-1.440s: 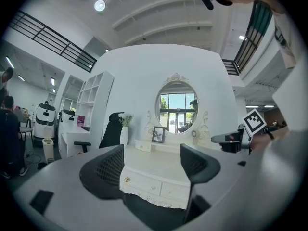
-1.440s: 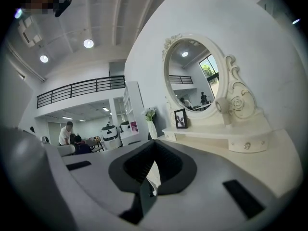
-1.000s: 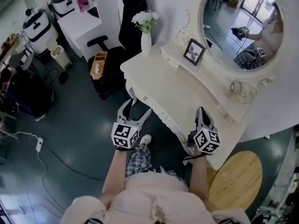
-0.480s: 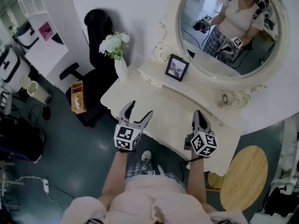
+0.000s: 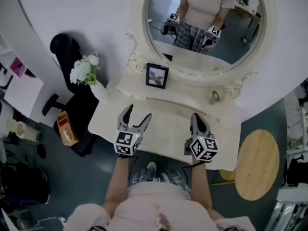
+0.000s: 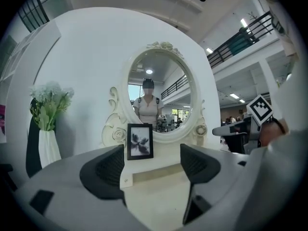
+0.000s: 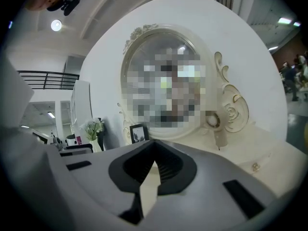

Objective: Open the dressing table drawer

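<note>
The cream dressing table (image 5: 166, 129) stands in front of me under an oval mirror (image 5: 204, 28). Its raised back shelf (image 5: 178, 99) has shallow drawer fronts with small knobs (image 6: 126, 180) (image 7: 255, 167). The front of the table is hidden beneath my grippers in the head view. My left gripper (image 5: 136, 113) hovers over the tabletop's left half, jaws spread wide and empty (image 6: 151, 170). My right gripper (image 5: 196, 116) hovers over the right half with its jaws closed together on nothing (image 7: 153, 165).
A black picture frame (image 5: 157, 76) stands on the back shelf. A white vase of flowers (image 5: 86, 73) is at the table's left corner, with a black office chair (image 5: 72, 100) beside it. A round wooden stool (image 5: 257, 165) sits right of the table.
The view has swung so the table now lies square in front of me. Both grippers have come over the tabletop, keeping their jaw states.
</note>
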Action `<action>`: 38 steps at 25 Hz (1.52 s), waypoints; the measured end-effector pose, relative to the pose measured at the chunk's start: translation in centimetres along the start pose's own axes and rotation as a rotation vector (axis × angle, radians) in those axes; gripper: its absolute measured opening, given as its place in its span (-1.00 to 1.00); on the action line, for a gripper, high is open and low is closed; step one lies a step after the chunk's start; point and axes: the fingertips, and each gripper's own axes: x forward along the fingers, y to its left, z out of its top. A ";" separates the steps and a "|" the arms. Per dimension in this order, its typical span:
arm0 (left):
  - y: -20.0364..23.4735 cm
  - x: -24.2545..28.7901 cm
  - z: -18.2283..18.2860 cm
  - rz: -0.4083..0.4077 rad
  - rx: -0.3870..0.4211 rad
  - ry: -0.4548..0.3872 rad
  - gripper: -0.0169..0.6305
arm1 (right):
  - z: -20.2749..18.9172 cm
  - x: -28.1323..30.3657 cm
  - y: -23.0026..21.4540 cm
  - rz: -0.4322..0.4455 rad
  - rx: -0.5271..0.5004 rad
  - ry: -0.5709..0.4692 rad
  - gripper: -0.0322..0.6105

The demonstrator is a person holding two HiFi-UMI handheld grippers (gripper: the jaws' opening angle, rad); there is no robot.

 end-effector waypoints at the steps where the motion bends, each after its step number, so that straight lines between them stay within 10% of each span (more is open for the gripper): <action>1: -0.2 0.5 0.0 -0.003 -0.001 -0.002 0.15 | 0.0 -0.2 -0.3 -0.007 -0.002 0.003 -0.85; 16: 1.2 2.9 -0.2 0.059 -0.037 0.001 0.15 | 0.2 2.3 0.2 0.041 -0.012 0.049 -0.85; 38: 13.9 9.8 -13.5 0.215 -0.101 0.259 0.14 | -13.3 17.0 9.5 0.300 -0.003 0.288 -0.85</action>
